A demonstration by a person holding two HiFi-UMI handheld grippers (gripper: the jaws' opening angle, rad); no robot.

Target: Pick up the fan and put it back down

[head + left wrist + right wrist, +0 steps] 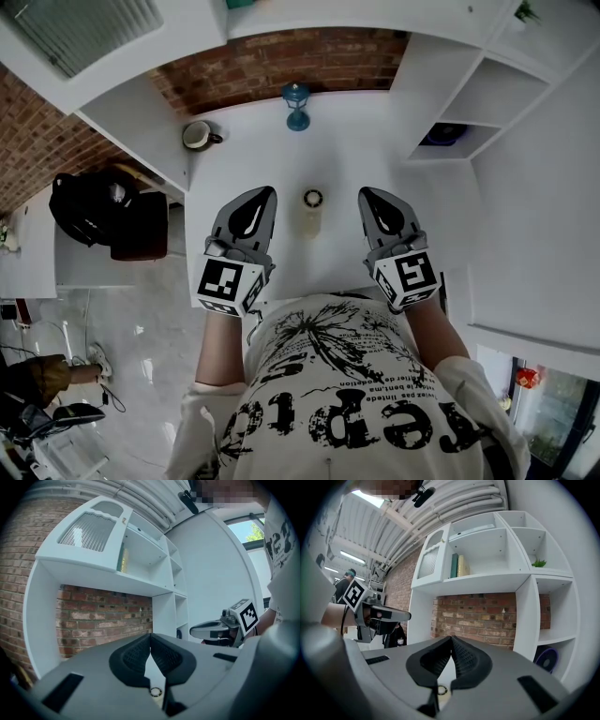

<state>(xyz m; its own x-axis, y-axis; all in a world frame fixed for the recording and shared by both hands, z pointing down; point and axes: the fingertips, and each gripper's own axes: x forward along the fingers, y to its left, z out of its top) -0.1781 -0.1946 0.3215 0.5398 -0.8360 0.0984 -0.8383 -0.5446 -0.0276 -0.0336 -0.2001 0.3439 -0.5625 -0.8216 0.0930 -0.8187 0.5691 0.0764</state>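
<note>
Two grippers, head view: the left gripper (pixel 267 195) and the right gripper (pixel 366 195) were held level and side by side over the white desk (pixel 347 159). They flanked a small cream cylinder with a dark ring top (pixel 312 210) without touching it. I took this for a ready pose, not a reach.
Fan, head view: the dark round fan (pixel 442 134) sat in a cubby of the white shelf unit (pixel 487 94) at the right, well apart from both grippers.
Desk back, head view: a small blue lantern-shaped ornament (pixel 296 105) and a pale mug (pixel 198 136) stood near the red brick wall (pixel 281 61).
Left gripper view: its ribbed black jaws met at the tips, with nothing between them.
Right gripper view: its jaws were likewise closed on nothing. The fan's blue grille (pixel 547 659) showed ahead at the right, so this hand looked the likelier one to fetch it.
</note>
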